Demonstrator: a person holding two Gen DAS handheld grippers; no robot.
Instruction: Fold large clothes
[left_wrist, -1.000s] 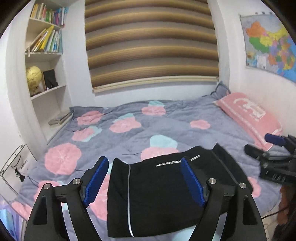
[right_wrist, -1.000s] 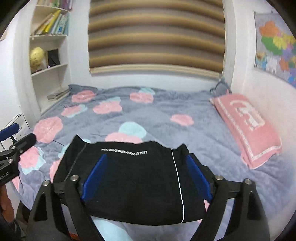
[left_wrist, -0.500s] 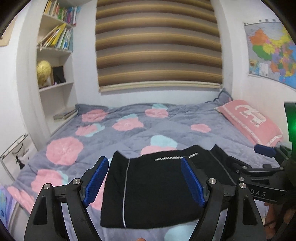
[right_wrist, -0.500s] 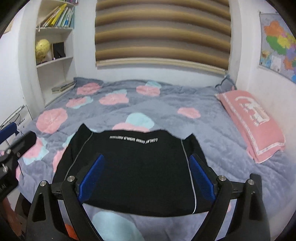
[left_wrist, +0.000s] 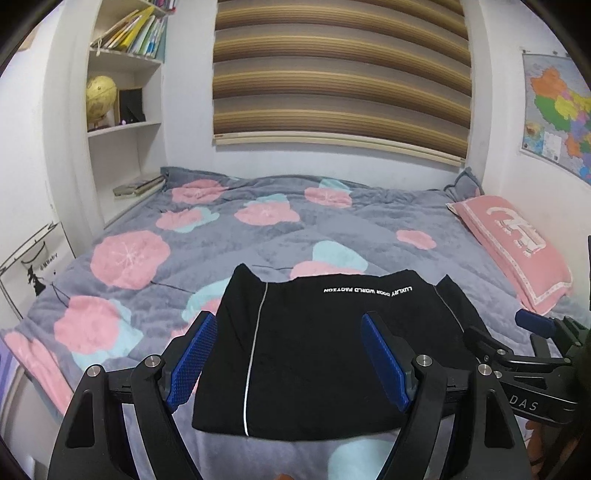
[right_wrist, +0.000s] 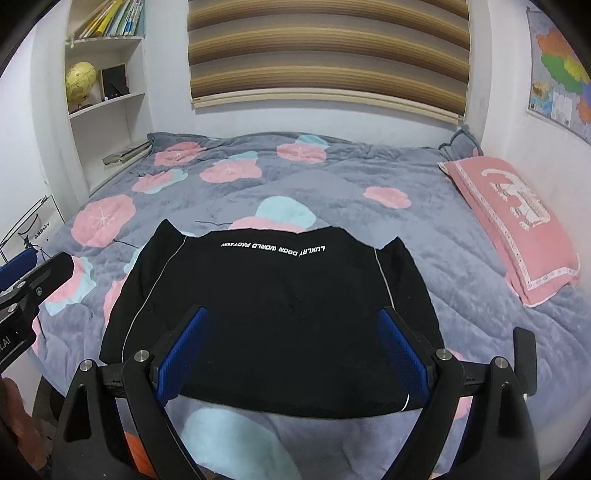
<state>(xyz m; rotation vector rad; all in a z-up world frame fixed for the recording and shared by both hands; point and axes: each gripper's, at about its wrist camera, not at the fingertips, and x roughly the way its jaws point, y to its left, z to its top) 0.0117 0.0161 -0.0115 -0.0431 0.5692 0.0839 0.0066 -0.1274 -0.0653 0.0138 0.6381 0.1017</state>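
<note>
On bed (left_wrist: 258, 236) — one black garment (right_wrist: 273, 314), folded

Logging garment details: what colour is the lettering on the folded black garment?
White, printed along the far edge of the black garment; clearest in the right wrist view.

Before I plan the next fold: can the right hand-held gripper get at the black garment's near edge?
Probably yes. The right hand-held gripper is open and empty, and the black garment lies flat on the bed right ahead, its near edge uncovered. The left hand-held gripper is off to one side.
</note>
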